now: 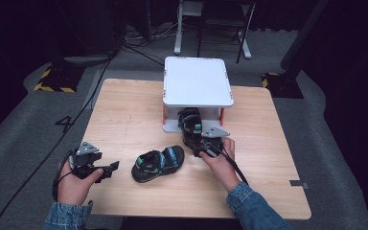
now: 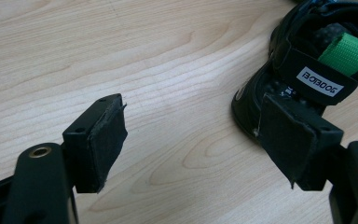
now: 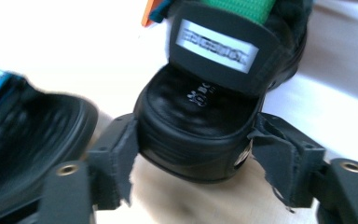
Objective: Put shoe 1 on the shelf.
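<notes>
Two small black sandals with green and blue straps are on the wooden table (image 1: 124, 120). One sandal (image 1: 157, 164) lies on its side near the middle front. In the left gripper view this sandal (image 2: 317, 70) is just beyond the right pad. My left gripper (image 1: 110, 168) (image 2: 193, 116) rests to its left, open, with only bare wood between its jaws. The other sandal (image 1: 190, 125) (image 3: 200, 121) stands at the front of the white shelf, heel toward me. My right gripper (image 1: 199, 143) (image 3: 193, 140) has its pads against both sides of that heel.
A white two-level shelf (image 1: 197, 81) with orange posts stands at the table's far middle. The lying sandal (image 3: 28, 140) is close on the left of the right gripper. Cables trail off the table's left edge. Bare wood lies left and right of the shelf.
</notes>
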Demonstrator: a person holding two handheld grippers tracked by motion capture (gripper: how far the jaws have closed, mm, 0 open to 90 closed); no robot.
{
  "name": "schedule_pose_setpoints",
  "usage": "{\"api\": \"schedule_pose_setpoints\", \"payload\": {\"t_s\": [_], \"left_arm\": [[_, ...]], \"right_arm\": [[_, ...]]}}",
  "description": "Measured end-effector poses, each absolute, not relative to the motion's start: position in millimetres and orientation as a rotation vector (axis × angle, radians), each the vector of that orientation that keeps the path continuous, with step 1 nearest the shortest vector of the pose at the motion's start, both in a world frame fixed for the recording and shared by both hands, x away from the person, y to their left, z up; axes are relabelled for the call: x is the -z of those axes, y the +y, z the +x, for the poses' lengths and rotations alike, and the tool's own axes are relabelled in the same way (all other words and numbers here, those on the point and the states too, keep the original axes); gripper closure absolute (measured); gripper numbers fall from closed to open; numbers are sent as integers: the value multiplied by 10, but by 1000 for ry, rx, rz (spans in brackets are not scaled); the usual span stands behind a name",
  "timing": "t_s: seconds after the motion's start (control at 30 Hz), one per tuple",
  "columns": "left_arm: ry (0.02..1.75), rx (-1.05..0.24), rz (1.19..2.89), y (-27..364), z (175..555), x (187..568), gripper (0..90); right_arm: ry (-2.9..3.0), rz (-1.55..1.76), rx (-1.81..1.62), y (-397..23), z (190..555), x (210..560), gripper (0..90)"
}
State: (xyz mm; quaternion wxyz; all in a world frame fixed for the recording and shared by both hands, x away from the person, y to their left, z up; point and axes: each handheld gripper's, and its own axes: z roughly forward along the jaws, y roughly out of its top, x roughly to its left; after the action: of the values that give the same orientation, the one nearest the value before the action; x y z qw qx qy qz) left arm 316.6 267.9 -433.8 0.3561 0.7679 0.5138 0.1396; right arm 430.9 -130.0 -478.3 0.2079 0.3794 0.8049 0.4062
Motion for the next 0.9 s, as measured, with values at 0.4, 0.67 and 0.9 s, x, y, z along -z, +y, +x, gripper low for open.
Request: {"api": "schedule_pose_setpoints", "payload": {"t_s": [0.4, 0.67, 0.9], "left_arm": [[1334, -354, 1982, 2738, 3192, 4381, 238], [1350, -338, 1965, 2778, 3203, 4414, 238], [1352, -331, 1955, 2801, 3206, 4429, 238]], "right_arm": [[2205, 1043, -1171, -1163, 4762, 4801, 455], [2180, 1049, -1141, -1087, 5090, 4854, 470], [2130, 1037, -1140, -1026, 5222, 4897, 469]]}}
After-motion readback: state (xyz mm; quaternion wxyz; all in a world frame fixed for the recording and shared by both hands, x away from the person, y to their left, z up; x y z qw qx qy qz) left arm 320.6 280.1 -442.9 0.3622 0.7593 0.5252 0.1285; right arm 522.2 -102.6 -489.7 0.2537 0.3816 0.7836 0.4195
